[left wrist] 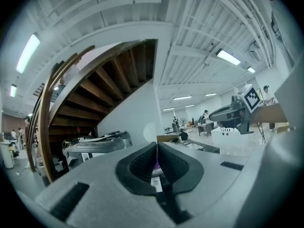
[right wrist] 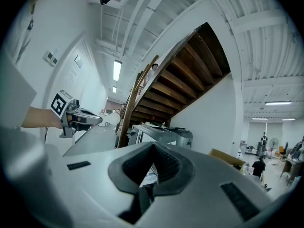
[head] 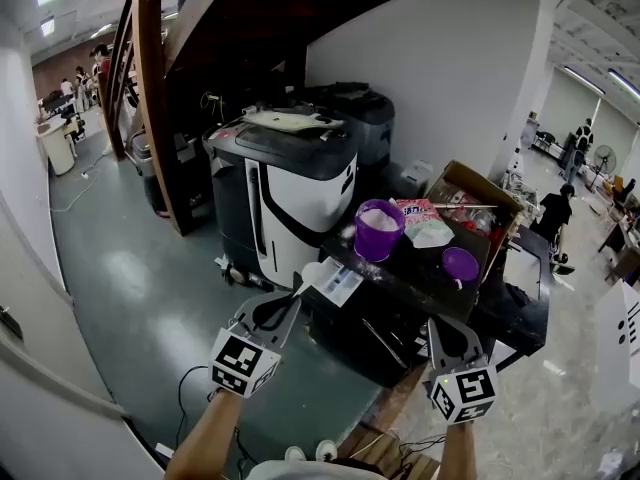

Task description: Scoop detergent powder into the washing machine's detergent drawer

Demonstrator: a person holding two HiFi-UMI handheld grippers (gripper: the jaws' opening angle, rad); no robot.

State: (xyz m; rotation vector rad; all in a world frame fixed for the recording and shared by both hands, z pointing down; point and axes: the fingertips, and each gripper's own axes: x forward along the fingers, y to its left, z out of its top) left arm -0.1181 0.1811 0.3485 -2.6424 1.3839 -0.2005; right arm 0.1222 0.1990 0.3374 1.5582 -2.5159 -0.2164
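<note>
A purple tub [head: 379, 230] of white powder stands on a black unit [head: 400, 303], its purple lid [head: 460, 264] lying to the right. A white tray-like part [head: 336, 281], possibly the drawer, sits at the unit's left corner. My left gripper [head: 292, 303] is shut on a white scoop [head: 312, 273], whose round bowl [left wrist: 151, 132] shows beyond the jaw tips, just above that white part. The same scoop [right wrist: 113, 118] shows in the right gripper view. My right gripper [head: 441, 320] hovers near the unit's front edge, its jaws together with nothing between them.
A black and white machine [head: 285, 183] stands behind the unit, under a wooden staircase [head: 150, 78]. An open cardboard box [head: 470, 203] with packets sits at the back right. Cables [head: 190, 398] lie on the green floor. People are far off in the room.
</note>
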